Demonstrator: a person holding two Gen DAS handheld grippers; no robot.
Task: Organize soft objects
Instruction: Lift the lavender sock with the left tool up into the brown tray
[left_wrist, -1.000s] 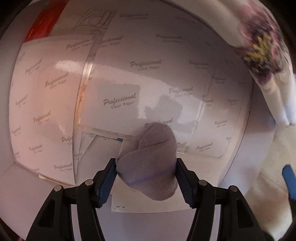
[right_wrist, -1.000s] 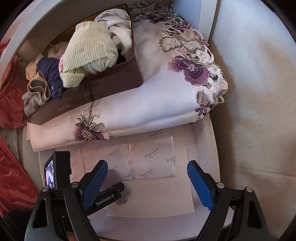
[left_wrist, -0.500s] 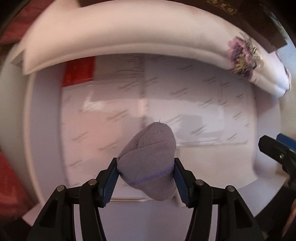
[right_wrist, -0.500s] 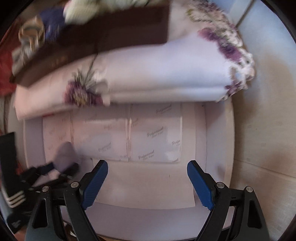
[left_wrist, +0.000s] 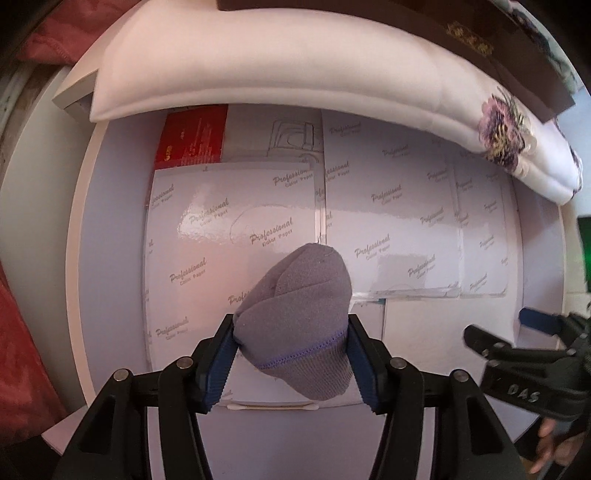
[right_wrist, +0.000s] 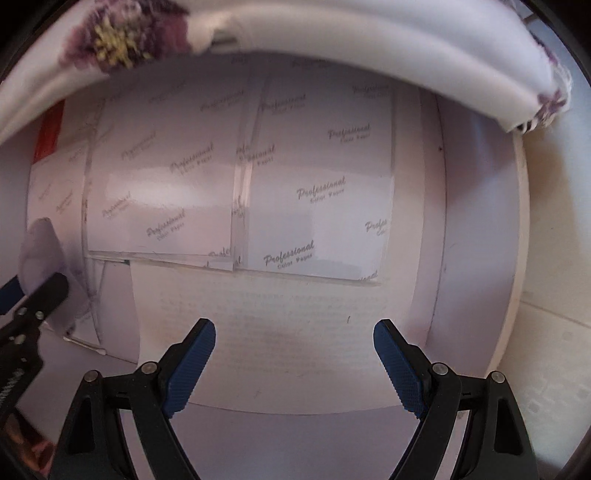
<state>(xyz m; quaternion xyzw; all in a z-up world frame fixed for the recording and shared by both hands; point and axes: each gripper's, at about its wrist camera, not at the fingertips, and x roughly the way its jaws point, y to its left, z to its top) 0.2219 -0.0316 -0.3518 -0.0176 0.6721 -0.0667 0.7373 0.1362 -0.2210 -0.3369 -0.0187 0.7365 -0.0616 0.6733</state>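
Observation:
A rolled grey sock with a purple stitched cuff sits between the blue pads of my left gripper, which is shut on it and holds it above the paper packs. The same sock and left gripper appear at the left edge of the right wrist view. My right gripper is open and empty, low over a white printed sheet; it also shows as the right gripper at the right of the left wrist view. A folded white cloth with purple embroidered flowers lies along the far side.
Glossy packs of colour paper and a red pack cover the white round tabletop. A dark brown box rests on the folded cloth. Red fabric hangs at the left. Pale floor lies beyond the table's right edge.
My left gripper rose and drew back with the sock, so the folded cloth came into its view. My right gripper sank toward the table; the brown box left its view.

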